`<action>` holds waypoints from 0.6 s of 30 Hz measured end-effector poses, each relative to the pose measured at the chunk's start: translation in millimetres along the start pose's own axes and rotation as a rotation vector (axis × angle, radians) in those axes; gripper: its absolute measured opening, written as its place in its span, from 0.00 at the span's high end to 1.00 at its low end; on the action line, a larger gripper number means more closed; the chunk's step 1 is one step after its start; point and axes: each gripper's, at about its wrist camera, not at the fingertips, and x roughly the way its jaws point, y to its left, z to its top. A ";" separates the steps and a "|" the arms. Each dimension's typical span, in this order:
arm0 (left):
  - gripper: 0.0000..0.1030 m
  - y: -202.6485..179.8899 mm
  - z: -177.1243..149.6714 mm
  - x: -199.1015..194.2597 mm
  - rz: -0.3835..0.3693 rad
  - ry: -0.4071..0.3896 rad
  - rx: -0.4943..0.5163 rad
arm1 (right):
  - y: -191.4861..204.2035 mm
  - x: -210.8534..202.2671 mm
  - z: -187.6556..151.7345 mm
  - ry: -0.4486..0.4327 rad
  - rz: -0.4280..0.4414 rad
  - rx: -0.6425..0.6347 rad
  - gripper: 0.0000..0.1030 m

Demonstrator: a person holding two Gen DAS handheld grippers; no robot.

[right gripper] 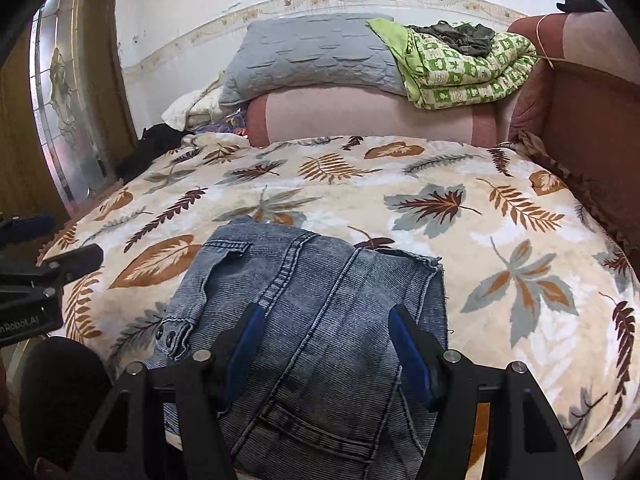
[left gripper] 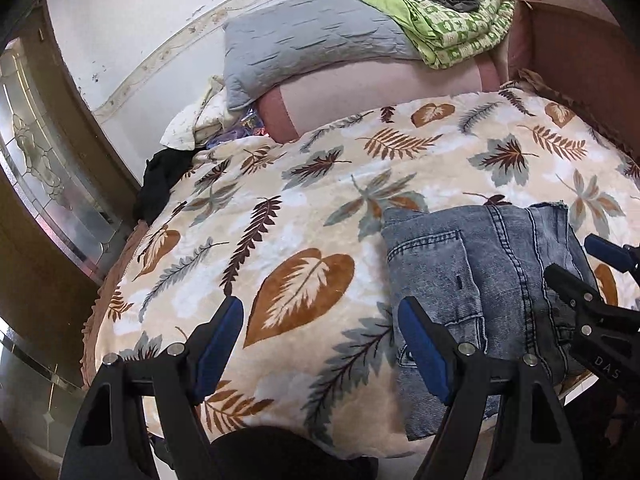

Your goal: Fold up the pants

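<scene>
- The pants (right gripper: 304,320), faded blue denim, lie near the front edge of the bed on a leaf-print blanket (right gripper: 500,240). They are already folded into a compact, roughly square bundle with a back pocket and seams facing up.
- I judge the folding close to done; the bundle sits flat, probably so its layers stay put.
- The right claw (right gripper: 326,350) hangs over the denim, pointing down at it, jaws apart with nothing pinched between them. Whether its tips brush the cloth I cannot tell.
- The left claw (left gripper: 320,344) is off to the bundle's left side, above the bare blanket, jaws wide apart and empty; one of its fingers (left gripper: 424,344) overlaps the denim's edge in the left view.
- A grey pillow (right gripper: 312,56) and a green quilt (right gripper: 468,68) are stacked at the far end of the bed, well apart from the pants.
</scene>
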 end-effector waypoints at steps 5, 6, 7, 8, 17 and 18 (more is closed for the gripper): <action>0.22 -1.7 -0.5 2.3 -0.001 0.009 0.004 | 0.1 -0.7 0.6 -0.002 -0.002 -0.001 0.34; 0.22 -2.0 -0.5 2.7 -0.001 0.011 0.005 | 0.4 -0.7 0.5 -0.002 -0.002 -0.002 0.34; 0.22 -2.3 -0.6 3.1 -0.002 0.012 0.007 | 0.6 -0.9 0.6 -0.002 -0.003 -0.003 0.34; 0.22 -3.1 -0.6 3.4 -0.002 0.013 0.009 | 0.7 -0.7 0.5 -0.002 -0.003 -0.004 0.34; 0.22 -7.1 -1.3 5.6 -0.004 0.024 0.022 | -0.6 -1.6 0.6 -0.003 0.000 -0.005 0.34; 0.22 -7.2 -1.3 5.6 -0.005 0.024 0.022 | -0.7 -1.3 0.6 -0.003 0.000 -0.006 0.34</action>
